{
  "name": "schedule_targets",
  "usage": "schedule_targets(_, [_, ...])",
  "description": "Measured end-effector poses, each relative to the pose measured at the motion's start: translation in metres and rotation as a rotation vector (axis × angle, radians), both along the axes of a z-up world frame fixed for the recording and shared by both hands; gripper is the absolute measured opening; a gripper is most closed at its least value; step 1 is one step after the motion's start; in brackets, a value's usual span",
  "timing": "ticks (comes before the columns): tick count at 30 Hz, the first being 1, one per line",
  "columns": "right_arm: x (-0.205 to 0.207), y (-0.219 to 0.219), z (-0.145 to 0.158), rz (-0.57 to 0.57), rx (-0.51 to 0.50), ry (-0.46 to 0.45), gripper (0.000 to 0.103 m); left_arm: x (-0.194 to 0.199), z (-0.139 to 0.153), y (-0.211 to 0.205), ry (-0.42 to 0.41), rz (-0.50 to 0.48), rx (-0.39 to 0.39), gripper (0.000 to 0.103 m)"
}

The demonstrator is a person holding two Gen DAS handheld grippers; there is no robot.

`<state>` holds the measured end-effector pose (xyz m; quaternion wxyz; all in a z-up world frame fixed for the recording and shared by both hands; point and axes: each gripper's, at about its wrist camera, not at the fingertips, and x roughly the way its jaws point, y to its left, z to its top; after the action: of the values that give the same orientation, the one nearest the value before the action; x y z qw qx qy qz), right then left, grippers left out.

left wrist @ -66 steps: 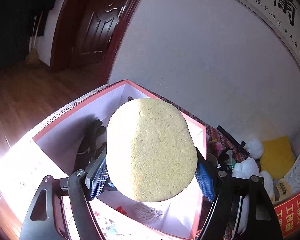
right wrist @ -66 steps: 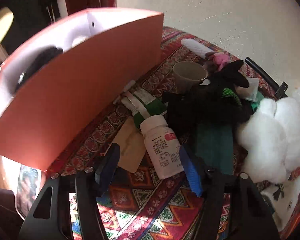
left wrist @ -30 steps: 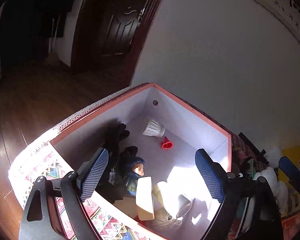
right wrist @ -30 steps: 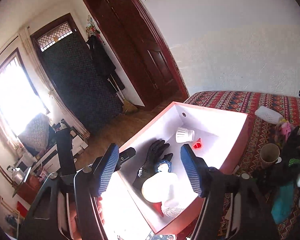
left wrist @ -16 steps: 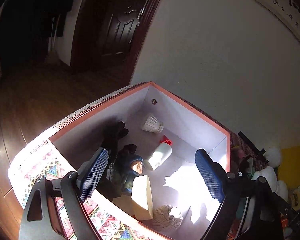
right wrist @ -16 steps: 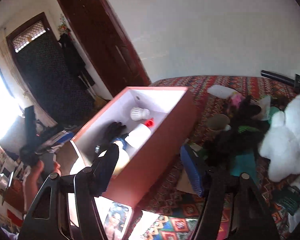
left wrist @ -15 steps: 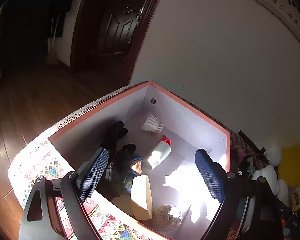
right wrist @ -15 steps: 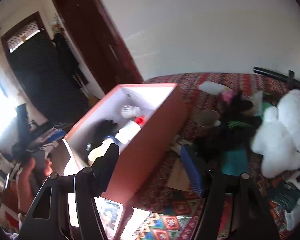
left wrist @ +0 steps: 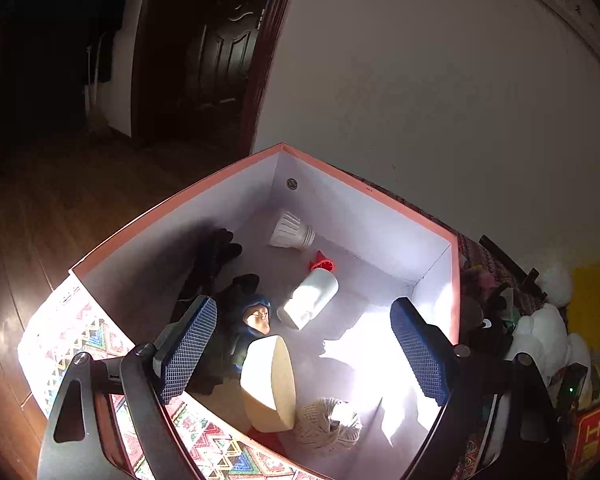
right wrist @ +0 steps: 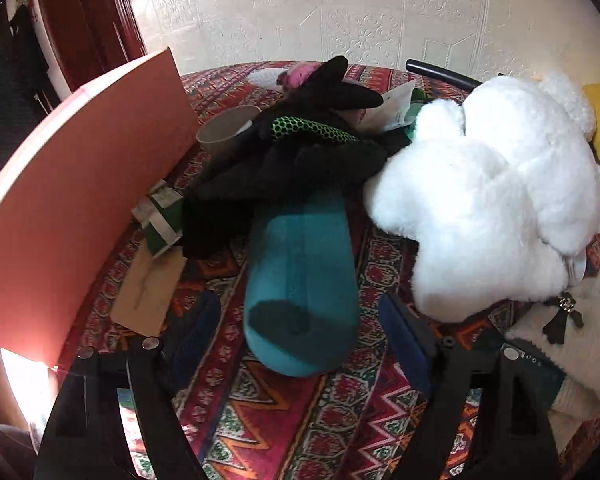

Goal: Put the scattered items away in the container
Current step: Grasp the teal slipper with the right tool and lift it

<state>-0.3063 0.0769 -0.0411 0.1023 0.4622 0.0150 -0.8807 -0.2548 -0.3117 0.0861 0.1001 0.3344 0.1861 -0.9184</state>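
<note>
My left claw hangs over the box, its blue pads spread wide with nothing between them. Down in the box lie a yellow sponge on edge, a ball of string just beside it, a white bottle with a red cap, a doll, a black glove and a white bulb.

My right claw points down at the worktop, which is covered by a red patterned cloth. Its jaws have just been opening and now stand apart on either side of a teal slipper; the pads do not press on it. Beyond the slipper sits a heap of black cloth with a green mesh patch, a paper cup near the box wall, a green and white packet and a brown card. A white plush toy lies just to the right of the slipper.
</note>
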Motion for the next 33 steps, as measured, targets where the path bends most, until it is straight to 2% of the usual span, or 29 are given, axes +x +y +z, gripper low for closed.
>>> schedule_targets(6, [-0.012, 0.008, -0.029, -0.014, 0.001, -0.051, 0.082, -0.004, -0.004, 0.011, -0.014, -0.024, -0.018, 0.089])
schedule_targets(8, [-0.011, 0.007, -0.023, -0.005, -0.008, -0.048, 0.065, -0.005, -0.005, 0.013, -0.017, -0.029, -0.022, 0.089])
schedule_targets(9, [-0.01, 0.009, -0.02, -0.021, -0.023, -0.052, 0.065, -0.006, -0.005, 0.013, -0.019, -0.031, -0.023, 0.089])
schedule_targets(14, [-0.008, 0.034, -0.014, -0.084, -0.256, -0.135, 0.064, -0.008, -0.006, 0.017, -0.029, -0.039, -0.024, 0.089])
schedule_targets(20, [0.012, 0.092, -0.015, -0.189, -0.705, -0.247, 0.064, -0.009, 0.003, 0.042, -0.017, -0.069, -0.093, 0.089])
schedule_targets(24, [0.037, 0.129, -0.013, -0.225, -0.944, -0.236, 0.063, -0.013, 0.009, 0.091, -0.001, -0.148, -0.189, 0.089])
schedule_targets(26, [0.054, 0.145, -0.013, -0.24, -1.02, -0.209, 0.063, -0.016, 0.007, 0.125, 0.004, -0.192, -0.258, 0.089])
schedule_targets(30, [0.071, 0.166, -0.01, -0.257, -1.053, -0.169, 0.063, -0.022, -0.013, 0.204, 0.004, -0.276, -0.364, 0.089])
schedule_targets(33, [0.069, 0.179, -0.006, -0.264, -1.0, -0.139, 0.063, -0.043, -0.043, 0.251, -0.044, -0.239, -0.407, 0.089])
